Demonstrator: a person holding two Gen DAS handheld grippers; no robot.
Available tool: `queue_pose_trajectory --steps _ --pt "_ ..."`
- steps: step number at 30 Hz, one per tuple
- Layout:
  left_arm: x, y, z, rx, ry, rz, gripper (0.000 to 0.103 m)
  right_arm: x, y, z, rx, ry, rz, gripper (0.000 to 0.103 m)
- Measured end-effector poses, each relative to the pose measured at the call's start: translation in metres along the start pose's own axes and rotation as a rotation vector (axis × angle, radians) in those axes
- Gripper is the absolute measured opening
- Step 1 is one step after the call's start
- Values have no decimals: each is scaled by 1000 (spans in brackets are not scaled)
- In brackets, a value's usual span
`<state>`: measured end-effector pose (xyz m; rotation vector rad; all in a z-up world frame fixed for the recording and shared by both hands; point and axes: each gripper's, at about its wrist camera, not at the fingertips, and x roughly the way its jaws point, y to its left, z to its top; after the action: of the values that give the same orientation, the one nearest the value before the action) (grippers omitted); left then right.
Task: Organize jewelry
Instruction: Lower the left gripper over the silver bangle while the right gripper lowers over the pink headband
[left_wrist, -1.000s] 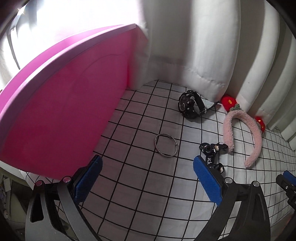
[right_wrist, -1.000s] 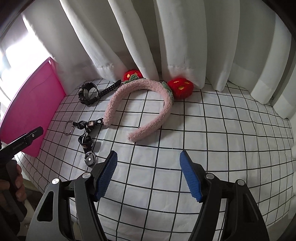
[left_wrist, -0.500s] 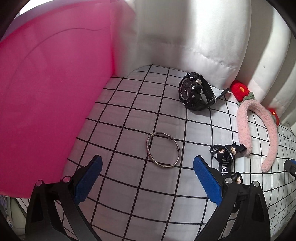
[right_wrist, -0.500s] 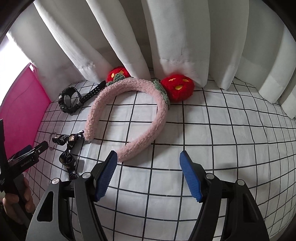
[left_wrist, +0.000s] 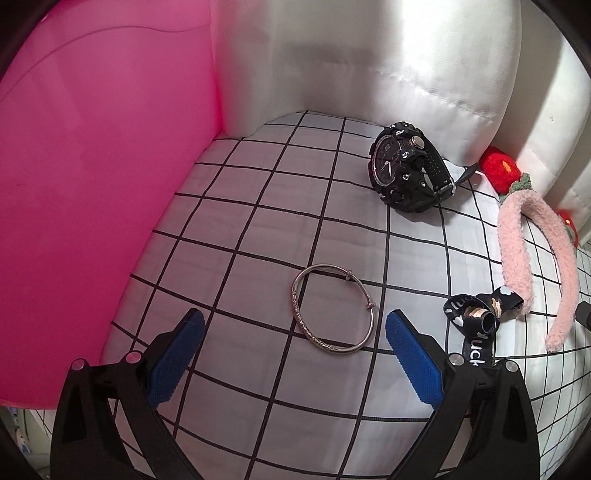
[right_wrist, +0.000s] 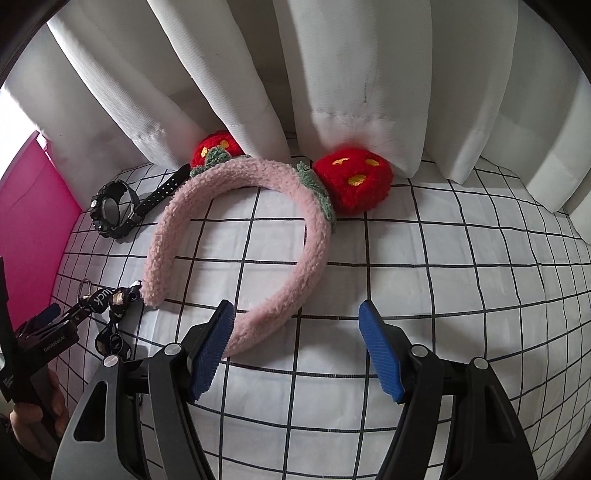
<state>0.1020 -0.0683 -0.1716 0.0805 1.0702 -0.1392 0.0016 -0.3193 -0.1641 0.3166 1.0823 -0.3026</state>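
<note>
The left gripper (left_wrist: 293, 334) hangs released over the bangle (left_wrist: 333, 307); the right gripper (right_wrist: 295, 332), also released, nears the headband (right_wrist: 236, 236).

Left black two-finger gripper with blue ribbed pads (left_wrist: 293, 356) hangs low over the surface, jaws spread wide, nothing between them. Right black two-finger gripper with blue ribbed pads (right_wrist: 295, 349) likewise low, jaws wide apart, gripping nothing. The right wrist view shows the person's bare hand (right_wrist: 35, 413) wrapped round the left gripper's handle.
</note>
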Motion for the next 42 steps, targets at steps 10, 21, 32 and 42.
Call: queue_pose_trajectory --steps 10,21,32,42 --pt "11 3 8 -15 -8 -17 98 17 -1 14 8 10 -36 67" --pt "16 0 12 -6 -54 -21 98 42 7 32 -17 23 -77 67" --pt "18 -1 11 -8 -78 -18 98 69 23 53 -44 6 -127 71" --pt "13 -3 8 -49 -71 11 97 85 39 58 -45 -60 -140 77"
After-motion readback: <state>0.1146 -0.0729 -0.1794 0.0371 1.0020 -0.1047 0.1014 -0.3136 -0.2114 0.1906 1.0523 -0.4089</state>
